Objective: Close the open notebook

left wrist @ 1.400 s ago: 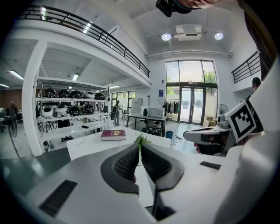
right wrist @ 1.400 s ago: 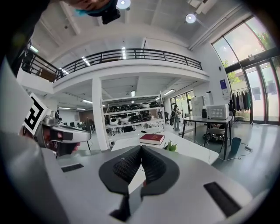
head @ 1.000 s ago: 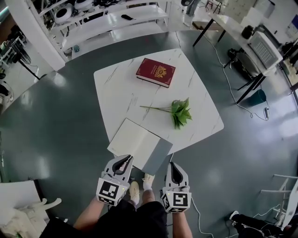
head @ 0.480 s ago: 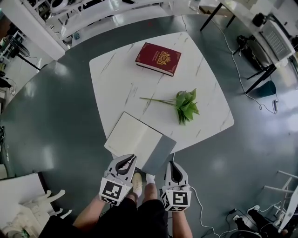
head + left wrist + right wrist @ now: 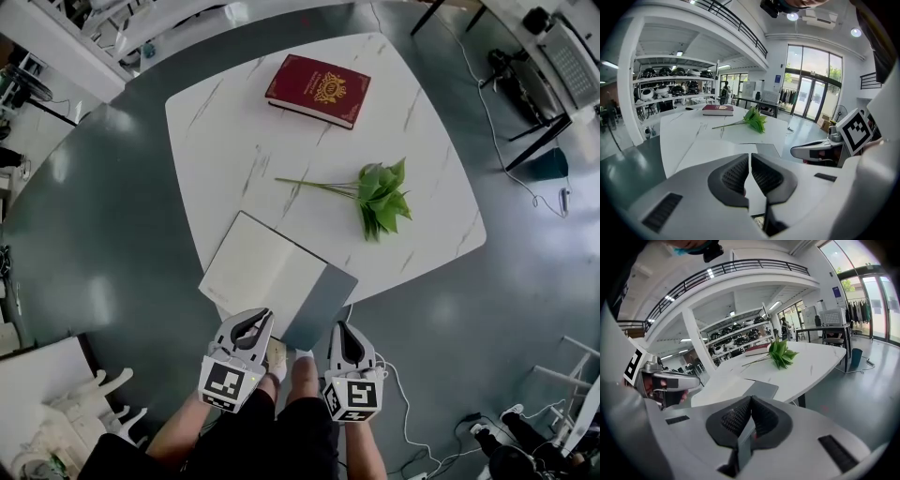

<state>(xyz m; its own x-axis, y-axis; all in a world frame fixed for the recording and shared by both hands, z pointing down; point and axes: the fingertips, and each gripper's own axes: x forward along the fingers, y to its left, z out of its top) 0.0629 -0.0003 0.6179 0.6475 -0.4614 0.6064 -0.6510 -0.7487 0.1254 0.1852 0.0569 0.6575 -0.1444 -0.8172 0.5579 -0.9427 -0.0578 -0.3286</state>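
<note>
Notebook point(image 5: 267, 272) lies open, apparently just ahead of left gripper point(image 5: 263, 316) and right gripper point(image 5: 339, 329), both closed, empty.

The white marble table point(image 5: 234, 141), faintly grey-veined, carries a dark red hardcover book point(image 5: 319, 90) with gold emblem, a green leafy sprig point(image 5: 382, 197) and a cream-paged, grey-covered open notebook point(image 5: 277, 279).

We count one table point(image 5: 225, 131) mid-frame, bearing one notebook point(image 5: 258, 272) at lower centre, one red book point(image 5: 319, 89) at the top and one sprig point(image 5: 382, 195) right of centre. Near the bottom edge we count two grippers: the left gripper point(image 5: 251, 323) and the right gripper point(image 5: 343, 336).
</note>
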